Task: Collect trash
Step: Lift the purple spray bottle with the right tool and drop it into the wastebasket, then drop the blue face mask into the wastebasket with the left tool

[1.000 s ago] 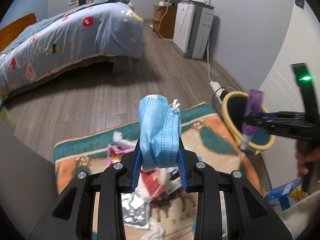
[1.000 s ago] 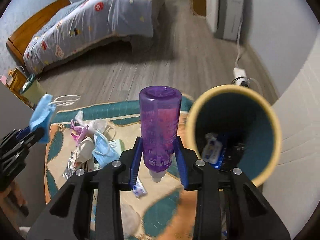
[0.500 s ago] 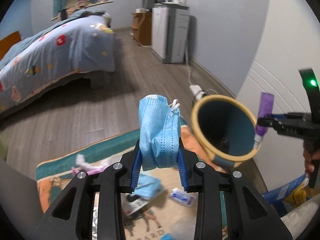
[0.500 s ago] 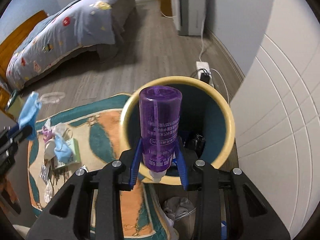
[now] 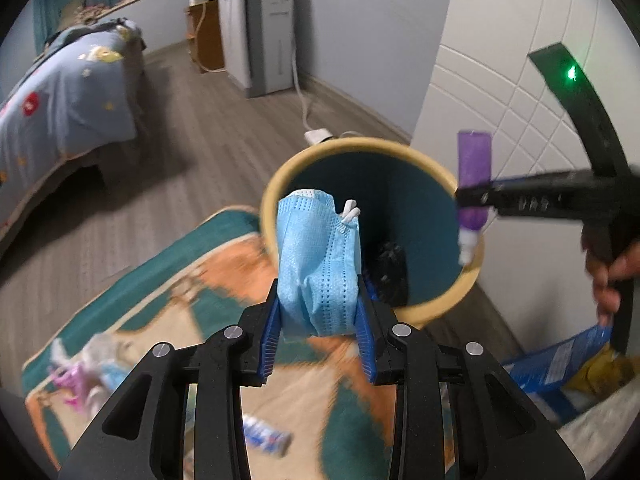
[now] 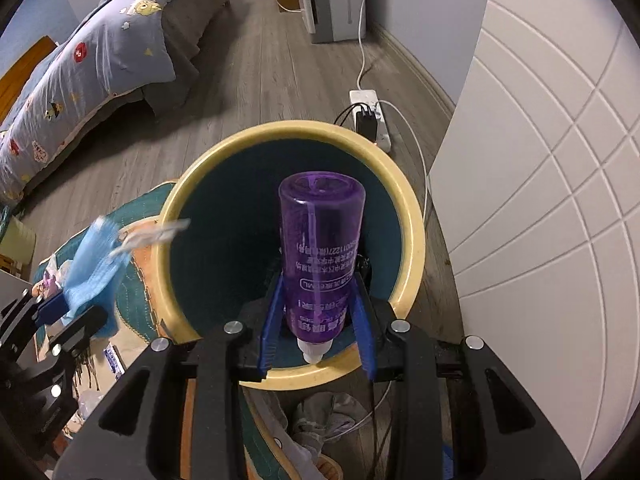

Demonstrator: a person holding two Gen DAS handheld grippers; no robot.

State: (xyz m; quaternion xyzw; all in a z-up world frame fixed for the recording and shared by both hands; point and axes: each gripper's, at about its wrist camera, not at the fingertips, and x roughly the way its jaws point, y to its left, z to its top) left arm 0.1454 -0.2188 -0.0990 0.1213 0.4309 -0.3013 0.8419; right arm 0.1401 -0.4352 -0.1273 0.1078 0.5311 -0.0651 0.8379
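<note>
black hand-held gripper (image 5: 318,344), blue pads (image 5: 269,336)

A home bedroom is shown. A bed (image 6: 100,52) with a blue cartoon-print duvet is seen on grey wood-plank flooring (image 6: 256,92). A patterned teal and orange rug (image 5: 200,280) is laid beside it. A white appliance (image 5: 260,36), a wooden cabinet (image 5: 206,32) and a power strip (image 6: 370,116) are placed along the wall. Teal curtains (image 5: 86,0) are visible.

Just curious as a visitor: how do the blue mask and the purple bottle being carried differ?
The face mask is soft, crumpled blue fabric; the purple bottle is rigid, see-through plastic, held nozzle down. The left gripper pinches the mask, the right gripper the bottle. Both hang over the yellow-rimmed bin.
</note>
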